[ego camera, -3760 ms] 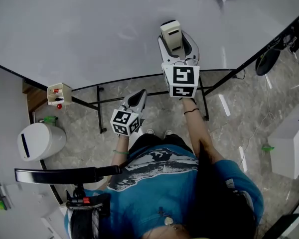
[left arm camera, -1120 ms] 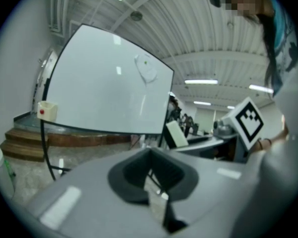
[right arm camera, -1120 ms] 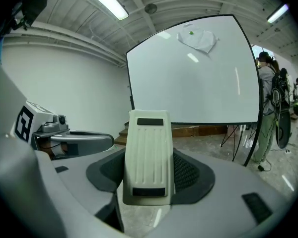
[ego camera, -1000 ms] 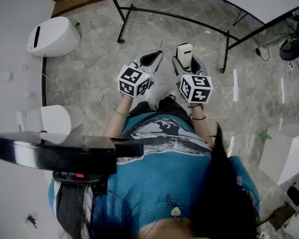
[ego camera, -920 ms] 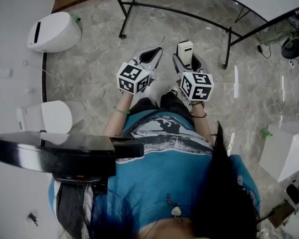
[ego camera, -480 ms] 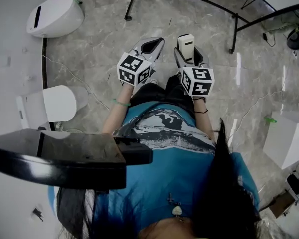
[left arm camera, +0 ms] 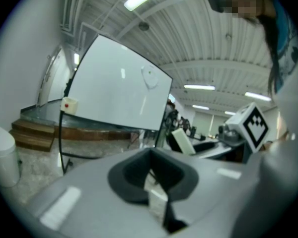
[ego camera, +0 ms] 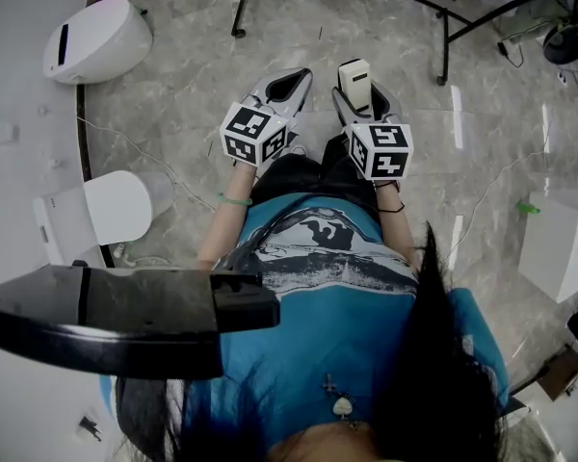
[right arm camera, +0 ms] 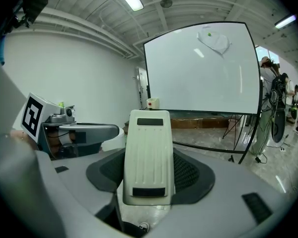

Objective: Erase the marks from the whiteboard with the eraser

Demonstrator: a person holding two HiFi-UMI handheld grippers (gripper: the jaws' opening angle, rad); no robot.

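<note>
Overhead, whiteboard stand (ego camera: 444, 46) is cropped; right gripper (ego camera: 360, 99) clamps eraser (ego camera: 354, 75).

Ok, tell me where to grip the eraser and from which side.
Grip the eraser by its two long narrow edges, coming from the ribbed plastic back. It is a slim block, so those edges fit between the jaws, and the wiping face, hidden here, should stay free. The right gripper is shut on it this way, with the eraser's far end pointing toward the whiteboard.

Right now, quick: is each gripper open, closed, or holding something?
Left gripper: closed, nothing between its jaws.
Right gripper: closed on the eraser.
</note>
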